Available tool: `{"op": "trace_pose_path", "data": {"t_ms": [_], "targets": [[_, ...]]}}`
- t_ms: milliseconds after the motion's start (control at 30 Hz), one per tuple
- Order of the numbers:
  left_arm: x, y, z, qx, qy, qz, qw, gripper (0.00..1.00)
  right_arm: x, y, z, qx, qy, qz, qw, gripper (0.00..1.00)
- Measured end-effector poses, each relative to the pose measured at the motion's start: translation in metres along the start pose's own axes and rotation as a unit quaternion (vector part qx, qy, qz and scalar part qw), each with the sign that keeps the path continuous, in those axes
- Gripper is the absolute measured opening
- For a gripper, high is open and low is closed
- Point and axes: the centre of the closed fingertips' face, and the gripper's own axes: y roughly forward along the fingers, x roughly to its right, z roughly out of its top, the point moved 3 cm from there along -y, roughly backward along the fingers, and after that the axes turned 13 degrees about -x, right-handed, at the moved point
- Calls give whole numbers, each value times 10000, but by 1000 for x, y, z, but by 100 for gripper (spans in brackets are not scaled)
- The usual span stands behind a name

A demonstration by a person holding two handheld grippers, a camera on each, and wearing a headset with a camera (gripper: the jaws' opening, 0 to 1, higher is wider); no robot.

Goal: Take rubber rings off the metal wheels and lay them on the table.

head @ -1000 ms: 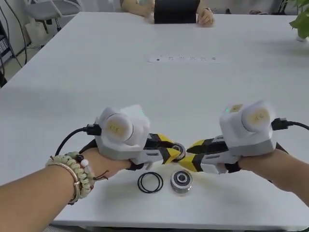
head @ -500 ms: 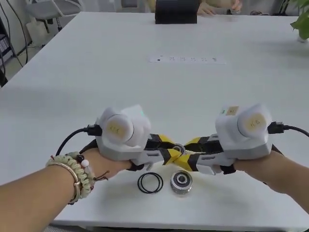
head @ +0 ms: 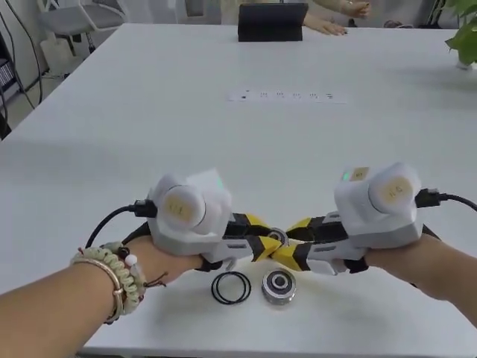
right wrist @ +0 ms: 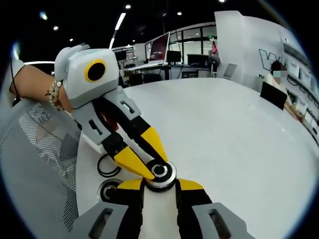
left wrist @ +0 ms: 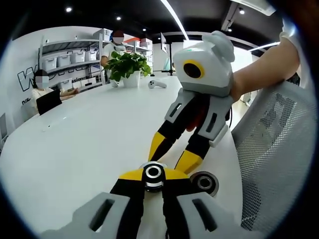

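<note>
A metal wheel (head: 276,238) with a dark rubber ring on its rim is held above the table between both grippers. My left gripper (head: 268,242) comes in from the left, shut on it, and the wheel (left wrist: 153,172) sits between its yellow tips. My right gripper (head: 288,244) meets it from the right, its jaws flanking the same wheel (right wrist: 160,172) at the rim. On the table below lie loose black rubber rings (head: 232,287) and a second metal wheel (head: 279,286) lying flat.
The white table (head: 149,127) stretches far ahead, and its front edge is just below the rings. A flush power strip (head: 287,95) lies mid-table. A black case (head: 272,22) and a person's hand (head: 335,27) are at the far end. A plant (head: 466,33) stands far right.
My right gripper has moved left, from a small gap beside the wheel to closing on it. The left gripper and the parts on the table have stayed put.
</note>
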Motion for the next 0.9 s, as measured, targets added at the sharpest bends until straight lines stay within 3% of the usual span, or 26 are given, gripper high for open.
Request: {"op": "trace_pose_path", "data": {"t_ms": [200,267,300,567,900], "targets": [[0,0,0,-2,-5,0,10000,7,0,-2,-3,-54,41,31,10000,20],[0,0,0,-1,-11,5,10000,7,-1,-2,-9,-206,49,136,9997,14],[0,0,0,0,-22,3,10000,7,2,-2,-7,-89,151,69,9998,13],[0,0,-1,3,-90,9,10000,7,2,-5,-9,-168,-71,10,9998,6],[-1,0,0,-14,-122,27,9999,7,5,-6,-7,-313,-411,-296,9982,1]]}}
